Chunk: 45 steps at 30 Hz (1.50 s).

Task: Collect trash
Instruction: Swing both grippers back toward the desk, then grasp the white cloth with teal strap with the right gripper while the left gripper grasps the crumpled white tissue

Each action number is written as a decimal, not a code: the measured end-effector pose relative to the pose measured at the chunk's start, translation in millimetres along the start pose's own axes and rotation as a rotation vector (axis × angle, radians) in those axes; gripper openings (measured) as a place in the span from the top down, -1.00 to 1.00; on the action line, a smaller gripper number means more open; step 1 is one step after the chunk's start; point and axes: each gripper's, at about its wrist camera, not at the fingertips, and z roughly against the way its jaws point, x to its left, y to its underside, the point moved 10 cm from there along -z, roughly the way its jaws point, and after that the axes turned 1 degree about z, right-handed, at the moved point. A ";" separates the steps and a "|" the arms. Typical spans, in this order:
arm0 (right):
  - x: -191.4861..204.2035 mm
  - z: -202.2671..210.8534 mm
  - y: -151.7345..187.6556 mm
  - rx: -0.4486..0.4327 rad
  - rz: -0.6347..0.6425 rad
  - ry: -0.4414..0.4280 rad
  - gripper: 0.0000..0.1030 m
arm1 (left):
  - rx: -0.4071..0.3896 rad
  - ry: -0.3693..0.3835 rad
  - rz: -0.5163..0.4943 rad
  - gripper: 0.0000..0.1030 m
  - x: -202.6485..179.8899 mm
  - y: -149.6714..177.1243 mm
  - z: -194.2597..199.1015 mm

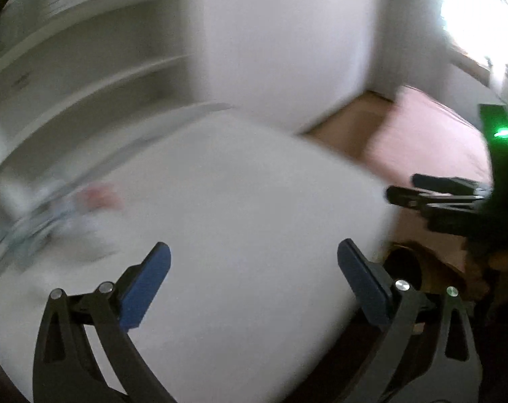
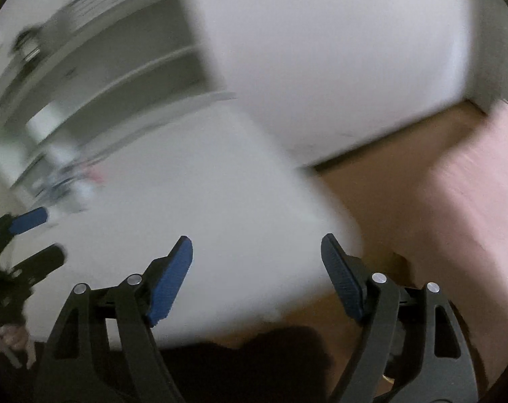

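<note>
Both views are motion-blurred. A smeared heap of trash [image 1: 92, 201], reddish and clear bits, lies at the left back of a white table [image 1: 240, 201]; in the right wrist view the trash [image 2: 76, 181] is also at the left. My left gripper [image 1: 254, 258] hovers open over the table with nothing between its blue pads [image 1: 146, 285]. My right gripper [image 2: 256, 243] is open and empty over the table's right corner [image 2: 287, 235]. Each gripper shows in the other's view: the right gripper [image 1: 405, 188] at the right edge, the left gripper [image 2: 42, 231] at the left edge.
White shelves [image 1: 86, 67] rise behind the table at the left, and a white wall [image 1: 287, 33] stands behind. A pink surface [image 2: 472, 201] and wood floor [image 2: 371, 174] lie to the right. A brown object with a dark opening [image 1: 405, 265] sits under the table's right edge. A hand [image 2: 8, 336] holds the left gripper.
</note>
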 end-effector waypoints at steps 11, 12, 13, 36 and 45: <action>239.5 -101.9 -30.9 0.167 0.379 -0.289 -0.43 | 0.027 -0.253 0.441 -0.86 214.2 75.9 38.7; 246.6 -108.0 -31.3 0.177 0.395 -0.286 -0.40 | 0.028 -0.259 0.449 -0.86 216.2 79.2 39.1; 256.1 -117.1 -31.0 0.193 0.414 -0.291 -0.40 | 0.030 -0.262 0.461 -0.86 220.2 82.5 41.9; 226.5 -85.2 -18.8 0.206 0.417 -0.301 0.66 | 0.081 -0.248 0.421 -0.86 212.7 49.3 -40.5; 164.7 -56.6 -23.5 0.155 0.322 -0.249 0.66 | 0.083 -0.242 0.332 -0.11 176.9 34.3 -41.0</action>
